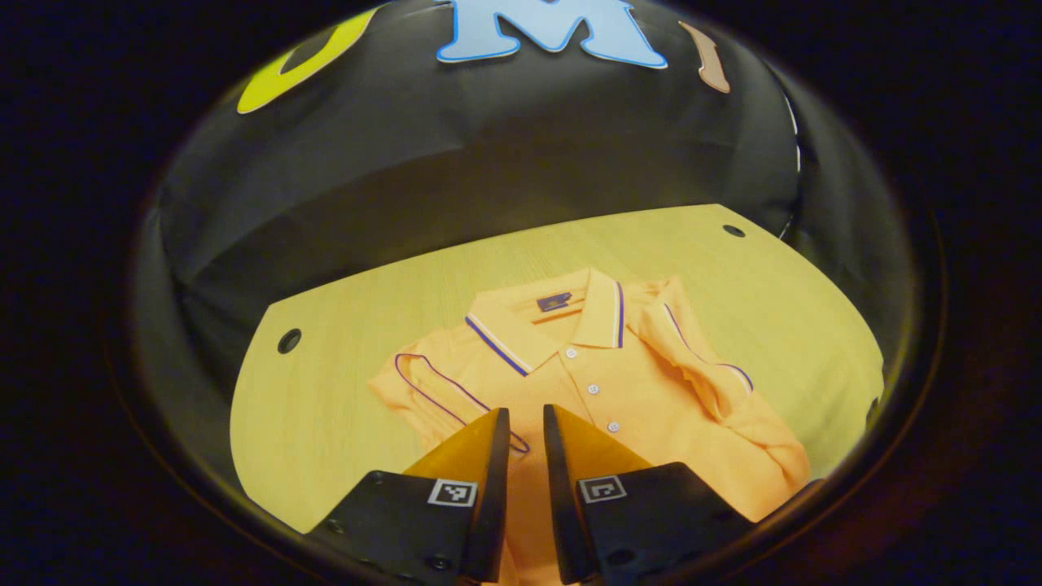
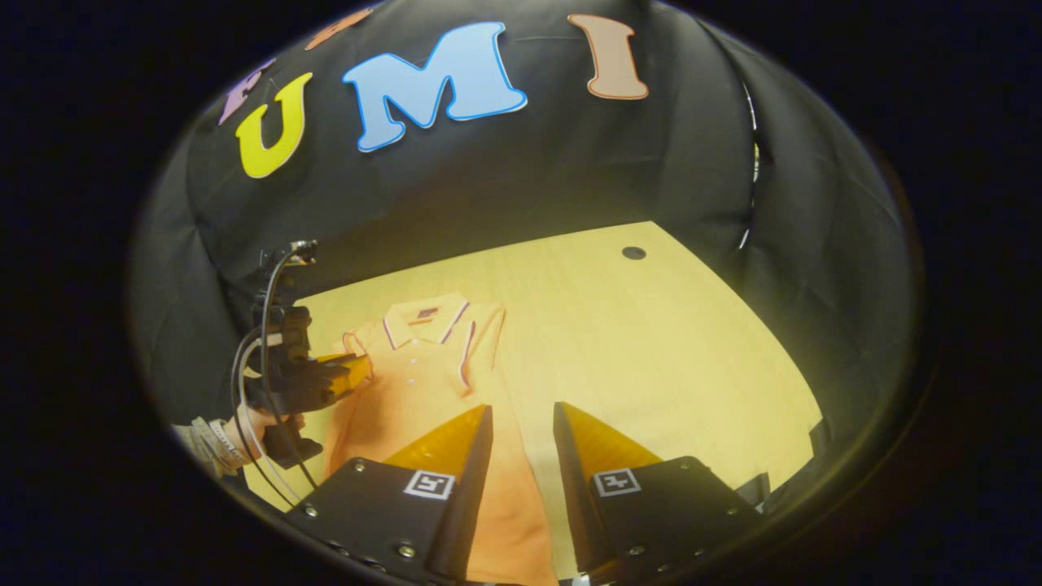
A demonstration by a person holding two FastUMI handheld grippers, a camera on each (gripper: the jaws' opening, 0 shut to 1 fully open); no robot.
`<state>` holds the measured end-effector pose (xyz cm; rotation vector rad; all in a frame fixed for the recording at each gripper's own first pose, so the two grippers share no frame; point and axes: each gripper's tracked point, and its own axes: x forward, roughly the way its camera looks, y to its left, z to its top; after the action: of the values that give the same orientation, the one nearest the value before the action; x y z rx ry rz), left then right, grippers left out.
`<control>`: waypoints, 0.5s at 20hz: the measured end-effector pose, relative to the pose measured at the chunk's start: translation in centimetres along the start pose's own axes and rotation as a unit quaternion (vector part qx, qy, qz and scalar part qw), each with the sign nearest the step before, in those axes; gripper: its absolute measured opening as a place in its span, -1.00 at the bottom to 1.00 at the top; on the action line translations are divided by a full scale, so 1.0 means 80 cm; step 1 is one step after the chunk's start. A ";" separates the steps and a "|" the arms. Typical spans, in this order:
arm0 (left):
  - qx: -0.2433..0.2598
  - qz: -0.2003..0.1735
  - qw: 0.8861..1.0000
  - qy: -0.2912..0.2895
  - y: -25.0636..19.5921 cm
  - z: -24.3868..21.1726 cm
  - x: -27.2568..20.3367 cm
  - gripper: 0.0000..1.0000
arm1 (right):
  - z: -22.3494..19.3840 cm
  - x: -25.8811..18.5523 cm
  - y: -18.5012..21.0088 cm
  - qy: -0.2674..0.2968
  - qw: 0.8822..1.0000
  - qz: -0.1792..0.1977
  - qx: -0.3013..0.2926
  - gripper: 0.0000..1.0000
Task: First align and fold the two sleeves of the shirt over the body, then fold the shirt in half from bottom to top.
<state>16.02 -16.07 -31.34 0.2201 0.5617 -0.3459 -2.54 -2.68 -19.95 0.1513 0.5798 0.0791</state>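
Ahead of the left gripper (image 1: 526,423), the shirt (image 1: 602,391) lies flat on the table (image 1: 342,407); nothing upright blocks passage above it. Bare tabletop extends on both sides of the shirt. Ahead and right of the right gripper (image 2: 523,419), the tabletop is open. To its left, the left gripper and a hand (image 2: 252,427) occupy the space beside the shirt's edge. The booth wall (image 1: 456,163) bounds the table's far side.

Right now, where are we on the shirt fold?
Done: both sleeves of the orange polo shirt with purple-and-white trim look folded in over the body on the pale wooden table. In hand: nothing gripped; the left claw and right claw hover above the shirt, jaws slightly apart. Left: the bottom-to-top half fold, as the lower body lies unfolded.
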 end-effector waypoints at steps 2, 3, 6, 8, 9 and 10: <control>-0.007 0.000 1.000 -0.001 0.003 -0.003 -0.012 -0.26 | -0.007 0.005 0.005 0.007 1.000 0.005 -0.011 0.14; -0.016 -0.006 1.000 0.000 0.001 -0.004 -0.022 0.18 | -0.012 0.009 0.009 0.011 1.000 0.008 -0.017 0.22; -0.031 -0.004 1.000 -0.005 0.000 -0.013 -0.048 0.83 | -0.031 0.015 0.023 0.030 0.999 0.026 -0.035 0.36; -0.035 -0.004 0.999 -0.007 0.001 -0.019 -0.070 0.83 | -0.045 0.016 0.027 0.043 0.997 0.031 -0.047 0.56; -0.037 -0.003 0.999 -0.008 0.001 -0.024 -0.080 0.83 | -0.052 0.017 0.030 0.050 0.997 0.035 -0.051 0.56; -0.038 -0.002 0.999 -0.006 0.002 -0.031 -0.090 0.73 | -0.060 0.019 0.034 0.056 0.996 0.038 -0.054 0.56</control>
<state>9.20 -13.29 -29.43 0.1430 0.5617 -0.3292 -3.99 0.74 -24.27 0.0647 0.6809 0.1926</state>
